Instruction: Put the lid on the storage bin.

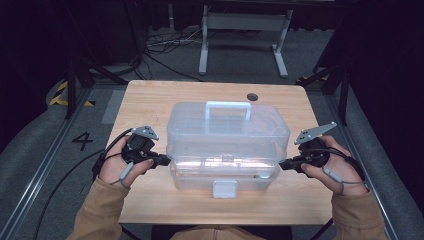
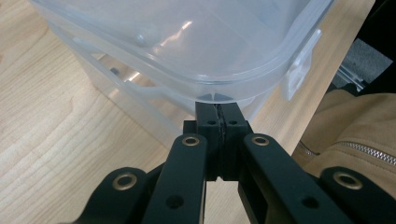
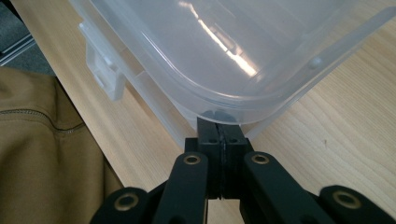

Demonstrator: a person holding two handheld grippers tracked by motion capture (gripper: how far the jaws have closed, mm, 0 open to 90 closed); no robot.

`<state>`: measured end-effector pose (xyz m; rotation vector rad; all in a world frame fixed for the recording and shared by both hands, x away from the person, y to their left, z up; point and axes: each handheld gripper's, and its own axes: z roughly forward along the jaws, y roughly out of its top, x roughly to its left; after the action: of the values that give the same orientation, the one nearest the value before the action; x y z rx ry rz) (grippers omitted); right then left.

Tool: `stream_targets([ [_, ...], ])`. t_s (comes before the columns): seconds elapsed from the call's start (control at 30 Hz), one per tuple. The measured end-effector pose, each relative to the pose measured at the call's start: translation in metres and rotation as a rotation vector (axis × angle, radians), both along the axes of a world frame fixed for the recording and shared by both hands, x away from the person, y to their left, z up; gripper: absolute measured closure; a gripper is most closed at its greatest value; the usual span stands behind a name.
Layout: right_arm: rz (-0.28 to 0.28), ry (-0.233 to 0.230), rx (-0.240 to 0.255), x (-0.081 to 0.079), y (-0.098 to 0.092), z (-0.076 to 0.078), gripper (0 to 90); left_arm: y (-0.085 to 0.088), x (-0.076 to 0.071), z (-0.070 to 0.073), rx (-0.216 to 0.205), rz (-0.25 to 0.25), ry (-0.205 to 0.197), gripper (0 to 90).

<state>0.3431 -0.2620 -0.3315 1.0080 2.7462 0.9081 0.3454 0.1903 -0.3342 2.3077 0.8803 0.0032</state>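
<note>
A clear plastic storage box [image 1: 227, 150] with a white carry handle [image 1: 228, 106] and a front latch [image 1: 224, 189] stands mid-table. Its lid [image 1: 227, 127] looks raised a little off the base along the front. My left gripper [image 1: 167, 160] is shut, and its tips sit under the lid's front left corner. My right gripper [image 1: 281, 164] is shut too, tucked under the front right corner. The left gripper view has the closed tips [image 2: 218, 108] against the lid rim [image 2: 219, 86], nothing between them. The right gripper view is alike: closed tips [image 3: 219, 122] under the rim [image 3: 224, 105], the latch [image 3: 103, 70] to the left.
The wooden table [image 1: 150, 100] has a round cable hole [image 1: 252, 96] behind the box. A white metal frame [image 1: 245, 22] and cables lie on the floor beyond. A "4" [image 1: 82, 140] marks the floor at left. Tan sleeves [image 1: 102, 207] enter from below.
</note>
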Motion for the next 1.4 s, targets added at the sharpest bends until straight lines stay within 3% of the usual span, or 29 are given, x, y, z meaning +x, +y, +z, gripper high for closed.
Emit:
stream_targets([
  [1.4, 0.05, 0.104, -0.122, 0.005, 0.007, -0.017, 90.0, -0.008, 0.004, -0.017, 0.118, -0.079, 0.091, 89.9],
])
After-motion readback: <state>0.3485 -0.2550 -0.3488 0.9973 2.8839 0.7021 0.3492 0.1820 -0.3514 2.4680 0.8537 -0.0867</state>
